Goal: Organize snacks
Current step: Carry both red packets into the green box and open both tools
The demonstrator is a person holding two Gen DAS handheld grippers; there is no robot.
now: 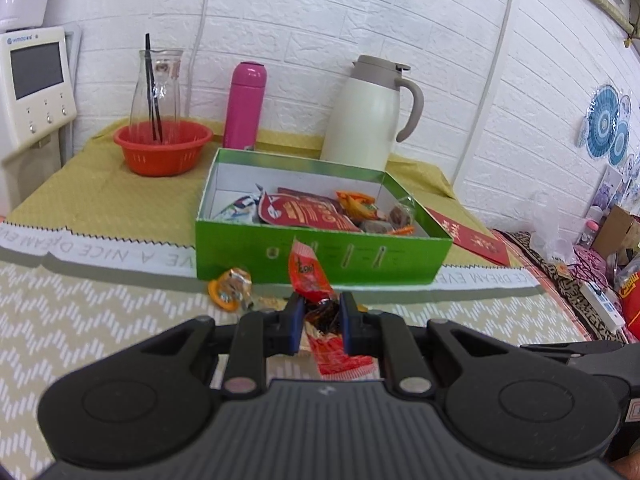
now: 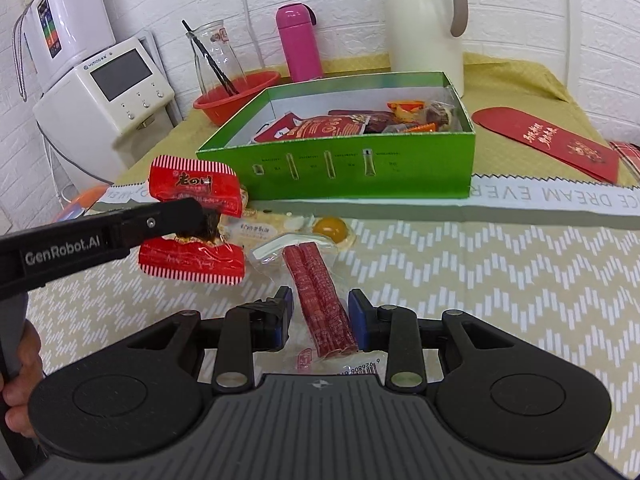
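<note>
Green box (image 2: 352, 172) open-topped, front wall blocking, jug (image 2: 424, 28) possibly crowding behind

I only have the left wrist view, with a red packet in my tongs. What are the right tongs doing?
Observer: The right tongs are open, straddling a sausage pack on the mat.
Operator: Anything else loose near it?
Observer: An egg pack lies between the sausage pack and the green box.
Operator: How is my grip?
Observer: The left tongs pinch the red packet across its middle; both ends flare out.
</note>
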